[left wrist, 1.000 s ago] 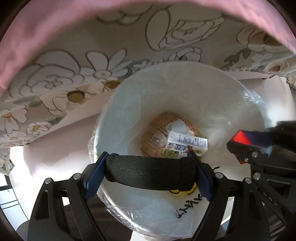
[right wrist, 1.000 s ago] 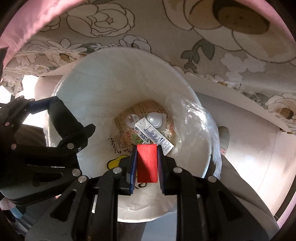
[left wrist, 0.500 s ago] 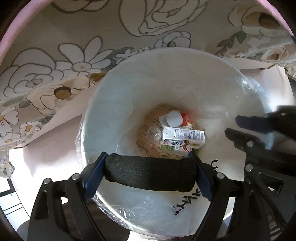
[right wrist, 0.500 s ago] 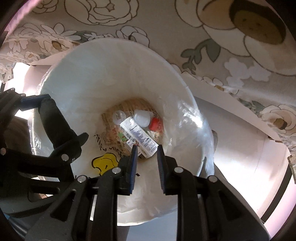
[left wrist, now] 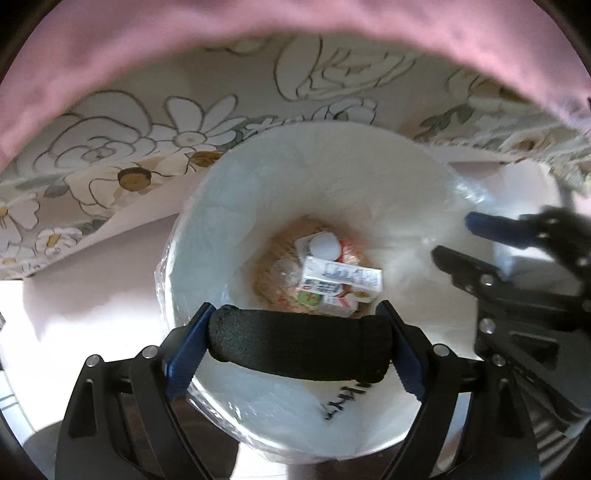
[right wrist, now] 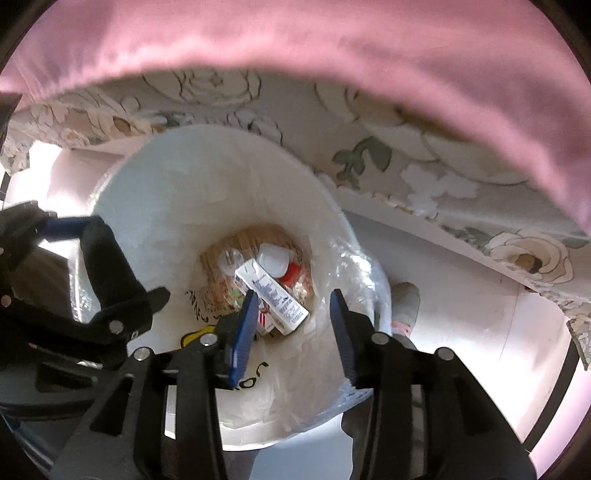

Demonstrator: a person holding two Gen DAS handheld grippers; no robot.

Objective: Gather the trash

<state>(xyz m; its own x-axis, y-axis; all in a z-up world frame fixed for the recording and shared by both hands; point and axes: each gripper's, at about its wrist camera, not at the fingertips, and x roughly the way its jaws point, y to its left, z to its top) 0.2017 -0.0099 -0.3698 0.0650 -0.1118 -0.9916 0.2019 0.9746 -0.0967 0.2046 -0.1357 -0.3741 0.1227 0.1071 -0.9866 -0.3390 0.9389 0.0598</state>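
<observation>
A white trash bin lined with a clear bag stands below both grippers; it also shows in the right wrist view. At its bottom lie a white carton, a white lid and a small red piece. My left gripper is shut on a black foam roll held over the bin's near rim. My right gripper is open and empty above the bin; it shows at the right in the left wrist view.
A floral cloth hangs just behind the bin, under a pink fabric edge. Pale floor lies to the right of the bin. A foot in a sock shows beside the bin.
The right gripper let go of the red piece, which fell into the bin, and its jaws have opened wider. Both grippers have lifted back a little. The left still holds the foam roll.
</observation>
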